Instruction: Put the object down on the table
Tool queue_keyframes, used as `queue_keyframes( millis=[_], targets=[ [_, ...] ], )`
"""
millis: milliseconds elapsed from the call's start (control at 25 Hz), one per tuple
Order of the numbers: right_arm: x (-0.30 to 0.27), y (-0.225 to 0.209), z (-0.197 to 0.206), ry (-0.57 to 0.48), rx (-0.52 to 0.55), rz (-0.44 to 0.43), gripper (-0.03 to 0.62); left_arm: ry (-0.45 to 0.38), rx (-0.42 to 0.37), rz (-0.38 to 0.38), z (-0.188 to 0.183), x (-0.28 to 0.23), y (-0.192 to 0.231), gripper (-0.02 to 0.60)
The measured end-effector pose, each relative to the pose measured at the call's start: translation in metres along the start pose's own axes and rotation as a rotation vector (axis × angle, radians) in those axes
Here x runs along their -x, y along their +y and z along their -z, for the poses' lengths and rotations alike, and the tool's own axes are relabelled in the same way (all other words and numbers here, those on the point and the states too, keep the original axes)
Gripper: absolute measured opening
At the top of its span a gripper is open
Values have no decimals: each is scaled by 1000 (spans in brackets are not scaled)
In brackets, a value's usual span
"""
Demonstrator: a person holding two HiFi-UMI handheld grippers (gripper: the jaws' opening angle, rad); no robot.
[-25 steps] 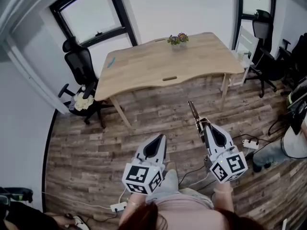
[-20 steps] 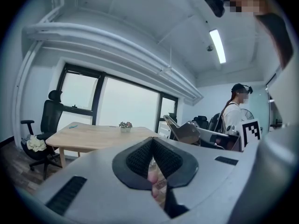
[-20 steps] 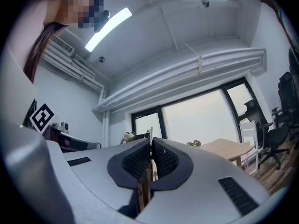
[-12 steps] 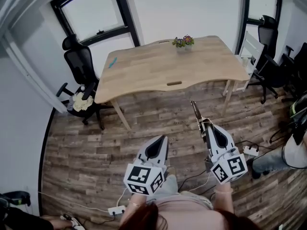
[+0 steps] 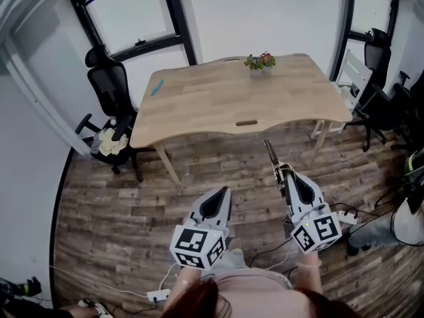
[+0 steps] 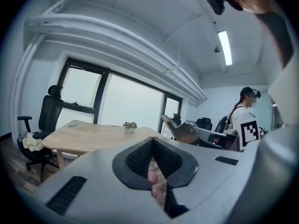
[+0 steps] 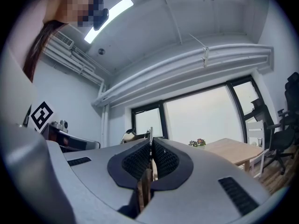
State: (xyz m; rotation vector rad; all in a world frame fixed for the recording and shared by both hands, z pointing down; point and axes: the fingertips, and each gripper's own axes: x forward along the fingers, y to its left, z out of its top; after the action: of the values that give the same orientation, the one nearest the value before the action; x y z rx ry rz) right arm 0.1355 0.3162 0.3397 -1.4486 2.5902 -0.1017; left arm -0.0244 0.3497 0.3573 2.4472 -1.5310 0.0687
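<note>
In the head view my right gripper [image 5: 286, 171] is shut on a thin tool [image 5: 270, 154] whose metal blade sticks out forward past the jaws. The right gripper view shows the tool's wooden handle [image 7: 144, 186] clamped between the black pads, with the blade's edge [image 7: 150, 135] rising above them. My left gripper [image 5: 223, 190] hangs beside it, shut, with nothing between its pads [image 6: 140, 157]. Both grippers are over the wooden floor, well short of the light wooden table [image 5: 218, 101], which also shows ahead in both gripper views [image 6: 88, 132] [image 7: 231, 148].
A small potted plant [image 5: 260, 61] and a blue object [image 5: 155, 87] sit on the table. A black office chair [image 5: 109, 88] stands at the table's left and more chairs [image 5: 374, 78] at its right. Cables and a power strip [image 5: 344, 216] lie on the floor near a person [image 5: 407, 220].
The table has drifted slightly lower and nearer in the head view. Both grippers keep the same pose, and the tool stays in the right gripper.
</note>
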Motion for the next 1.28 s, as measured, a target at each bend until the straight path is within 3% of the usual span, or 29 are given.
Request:
queue_keyframes(
  millis=[840,1280],
  targets=[
    [-103,-18,12,-3,16,37,2,-8,5,31,-22,-67,80,2],
    [-127,-16,21,10,-2,55,2,-7,27,36,-23,-79,107,2]
  ],
)
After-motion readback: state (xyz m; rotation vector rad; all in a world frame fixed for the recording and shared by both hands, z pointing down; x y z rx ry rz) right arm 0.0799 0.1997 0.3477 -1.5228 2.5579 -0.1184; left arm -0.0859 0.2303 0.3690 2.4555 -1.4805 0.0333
